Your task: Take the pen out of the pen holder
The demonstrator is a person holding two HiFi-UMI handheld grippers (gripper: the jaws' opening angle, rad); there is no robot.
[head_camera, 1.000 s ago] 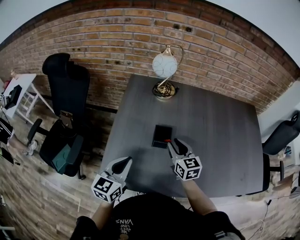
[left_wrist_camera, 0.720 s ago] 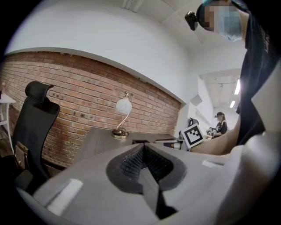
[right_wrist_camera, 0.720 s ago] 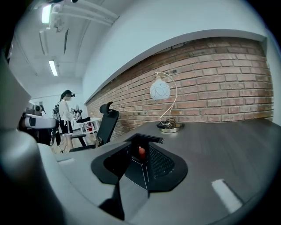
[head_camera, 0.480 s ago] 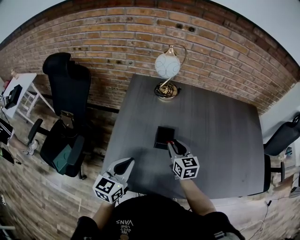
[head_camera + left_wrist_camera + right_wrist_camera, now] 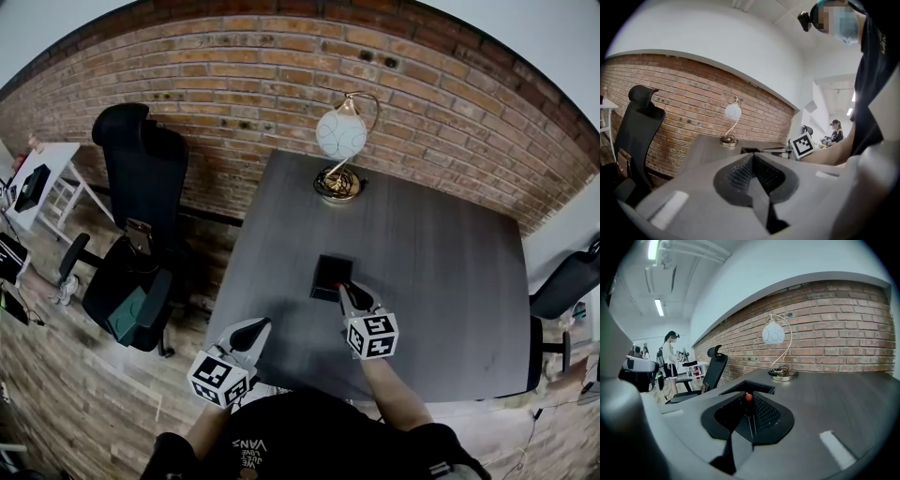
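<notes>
Starting nearest the body: black shirt [image 5: 300,427] along the bottom edge of the head view, a forearm [image 5: 398,394] reaching forward on each side. Left gripper [image 5: 261,324] at the near-left corner of the table [image 5: 441,272], well apart from the holder [image 5: 328,270]; jaws pressed flat together in its own view, nothing between them. Right gripper [image 5: 345,287] farther in, over the tabletop, marker cube facing up, tips at the holder's near-right corner. Jaws closing there, drawn narrow, with the pen [image 5: 748,396] between the tips and the pads against it, showing only its red top above them. Sticks up out of the holder at the corner nearest the right gripper, not yet lifted out. Holder black, square, open-topped, sitting near the table's middle, a little left of centre. Beyond it, bare dark grey tabletop. At the far edge, lamp [image 5: 340,134]: round white globe on a curved gold stem, round base on the table just in front of the wall [image 5: 234,84]. Red brick across the whole back. Left of the table, on the wood floor [image 5: 56,375], black chair [image 5: 142,178] with high back and headrest. Farther left, part of a white desk [image 5: 52,164] at the picture's edge. Right of the table, part of a second chair [image 5: 562,277]. Far off in the right gripper view, a person [image 5: 670,357] standing by the white desk.
</notes>
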